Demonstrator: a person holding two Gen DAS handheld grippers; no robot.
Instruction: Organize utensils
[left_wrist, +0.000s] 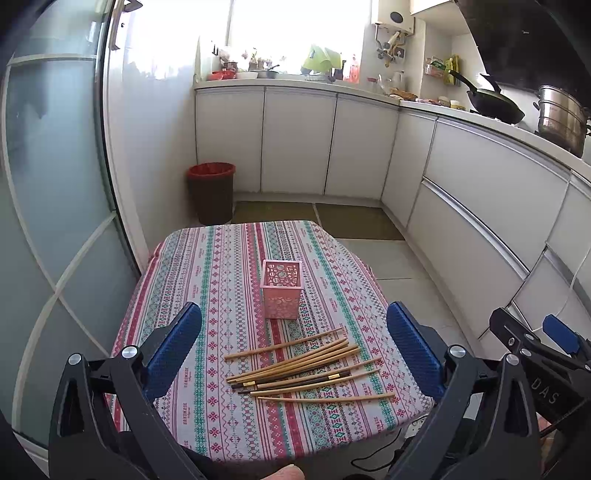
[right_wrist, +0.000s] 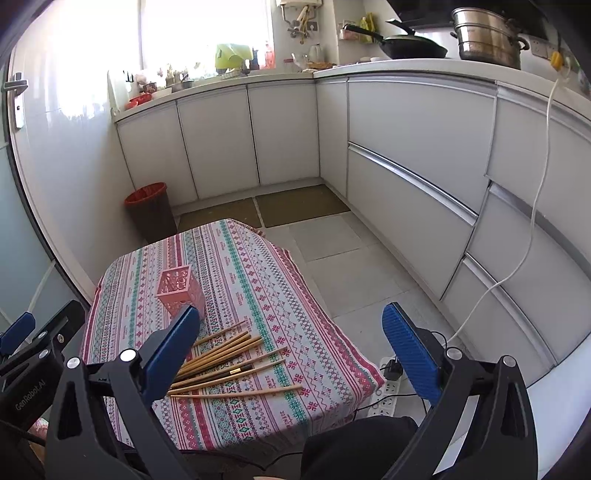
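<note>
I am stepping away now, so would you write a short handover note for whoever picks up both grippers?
Left gripper: open, empty, held above the near part of the table.
Right gripper: open, empty, over the table's right edge.
Chopsticks: loose pile on the patterned tablecloth, near edge; a few are dark, the rest light wood.
Pink holder: upright just behind the pile, looks empty.
Done: nothing yet.
Left: pick up the chopsticks and stand them in the holder.

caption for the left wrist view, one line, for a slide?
Open left hand-held gripper above loose chopsticks near an empty pink holder on a patterned tablecloth.
</note>
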